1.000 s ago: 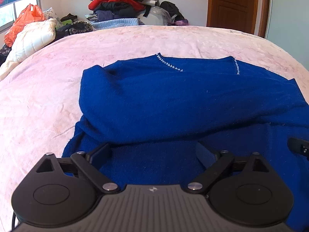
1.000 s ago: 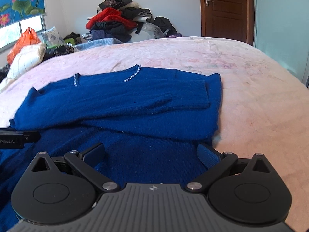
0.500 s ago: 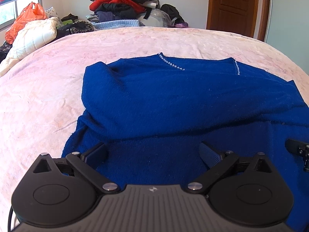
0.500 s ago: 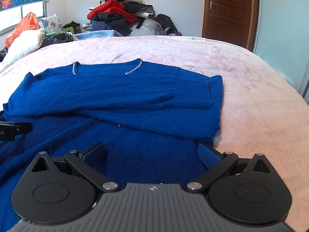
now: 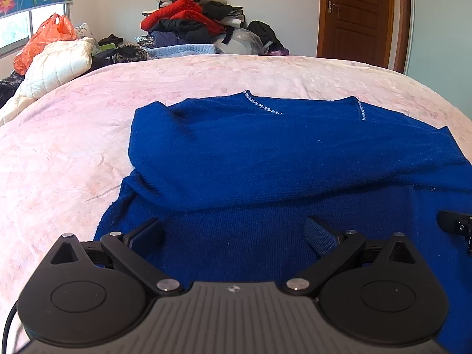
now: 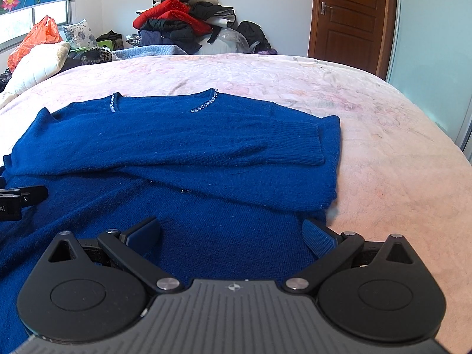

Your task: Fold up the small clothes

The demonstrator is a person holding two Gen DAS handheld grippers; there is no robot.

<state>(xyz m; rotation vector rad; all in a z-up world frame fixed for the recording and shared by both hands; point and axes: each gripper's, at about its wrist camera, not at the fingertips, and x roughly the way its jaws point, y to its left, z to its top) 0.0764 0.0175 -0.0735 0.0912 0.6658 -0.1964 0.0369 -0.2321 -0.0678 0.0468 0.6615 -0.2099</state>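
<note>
Left gripper [image 5: 233,233] spread wide, nothing between the jaws, hovering low over the near part of the blue sweater [image 5: 265,153]. Right gripper [image 6: 230,233] likewise spread wide and empty, above the same near hem area, close to the garment's right edge. Each tool's tip visible at the margin of the other's view: right one at the far right of the left wrist view, left one at the far left of the right wrist view. Sweater spread flat on the pink bedspread [image 6: 383,147], beaded neckline [image 6: 205,106] away from the cameras, both sleeves folded across the chest, one ribbed cuff [image 6: 295,144] lying near the right edge. Beyond the bed, a heap of clothes [image 5: 191,23] against the far wall, a white quilted jacket [image 5: 56,65] and an orange plastic bag [image 5: 44,38] at the left, a brown wooden door [image 6: 351,17] at the right.
</note>
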